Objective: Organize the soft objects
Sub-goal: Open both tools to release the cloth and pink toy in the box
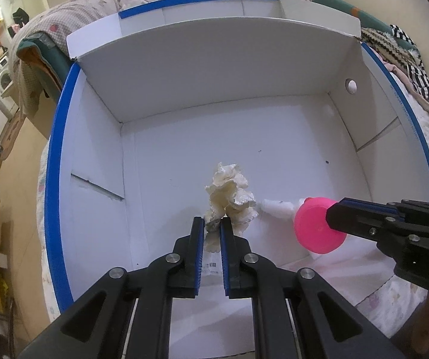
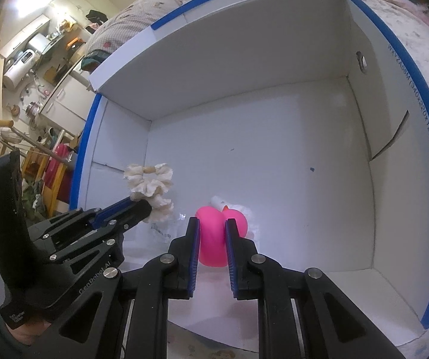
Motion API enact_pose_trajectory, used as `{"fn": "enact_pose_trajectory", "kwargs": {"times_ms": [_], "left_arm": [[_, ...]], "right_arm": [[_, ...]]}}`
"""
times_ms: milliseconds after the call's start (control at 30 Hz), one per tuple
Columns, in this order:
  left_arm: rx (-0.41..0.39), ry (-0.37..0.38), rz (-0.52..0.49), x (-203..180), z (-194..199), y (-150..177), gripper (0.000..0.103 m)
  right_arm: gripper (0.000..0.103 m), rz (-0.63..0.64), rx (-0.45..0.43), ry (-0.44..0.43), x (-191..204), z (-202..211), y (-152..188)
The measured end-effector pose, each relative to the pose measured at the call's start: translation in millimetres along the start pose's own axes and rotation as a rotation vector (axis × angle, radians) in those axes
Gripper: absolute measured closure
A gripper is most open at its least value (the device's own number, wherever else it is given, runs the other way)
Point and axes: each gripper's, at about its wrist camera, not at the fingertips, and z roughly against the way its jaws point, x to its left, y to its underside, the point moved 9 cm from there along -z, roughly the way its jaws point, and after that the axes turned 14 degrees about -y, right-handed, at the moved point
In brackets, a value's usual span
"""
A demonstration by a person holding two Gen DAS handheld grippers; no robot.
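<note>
A white cardboard box (image 1: 214, 113) (image 2: 244, 113) with blue-taped rims lies open on a bed. My left gripper (image 1: 213, 224) (image 2: 142, 205) is shut on a cream ruffled soft object (image 1: 229, 197) (image 2: 150, 184), held above the box floor. My right gripper (image 2: 211, 224) (image 1: 332, 217) is shut on a pink soft toy (image 2: 214, 236) (image 1: 316, 227) with a white fluffy part (image 1: 277, 208) (image 2: 244, 209), just right of the cream one. Both sit over the near part of the box.
The box's back flap (image 1: 208, 39) stands upright. Patterned bedding (image 1: 100, 3) and striped clothes (image 1: 406, 53) lie around the box. A small printed label (image 2: 160, 232) lies on the box floor. Kitchen furniture (image 2: 34, 59) stands at the far left.
</note>
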Motion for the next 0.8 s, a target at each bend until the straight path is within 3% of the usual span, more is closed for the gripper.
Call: {"fn": "enact_pose_trajectory", "kwargs": {"times_ms": [200, 267, 333, 367, 400, 433, 533, 600, 800], "left_arm": [[-0.024, -0.006, 0.013, 3, 6, -5, 0.090], [-0.028, -0.003, 0.025, 6, 9, -6, 0.079], [-0.033, -0.007, 0.042, 9, 11, -8, 0.059], [-0.038, -0.012, 0.049, 11, 12, -9, 0.053], [-0.045, -0.016, 0.058, 13, 14, -10, 0.043], [-0.052, -0.018, 0.066, 15, 16, -11, 0.040], [-0.069, -0.020, 0.087, 18, 20, -15, 0.039], [-0.075, -0.025, 0.094, 20, 21, -17, 0.037], [-0.066, -0.029, 0.106, 22, 19, -16, 0.037]], "right_arm": [[0.084, 0.002, -0.048, -0.012, 2, 11, -8], [0.079, -0.014, -0.068, -0.017, 0, 15, -11], [0.064, -0.027, -0.093, -0.006, -3, 20, -15], [0.042, -0.030, -0.105, -0.002, -4, 23, -16], [0.026, -0.030, -0.123, 0.004, -4, 26, -18], [0.024, -0.027, -0.144, 0.013, -3, 30, -20], [0.020, -0.004, -0.163, 0.020, 0, 35, -24], [0.007, 0.002, -0.166, 0.034, 0, 34, -26], [0.006, -0.011, -0.147, 0.036, -2, 31, -24]]}}
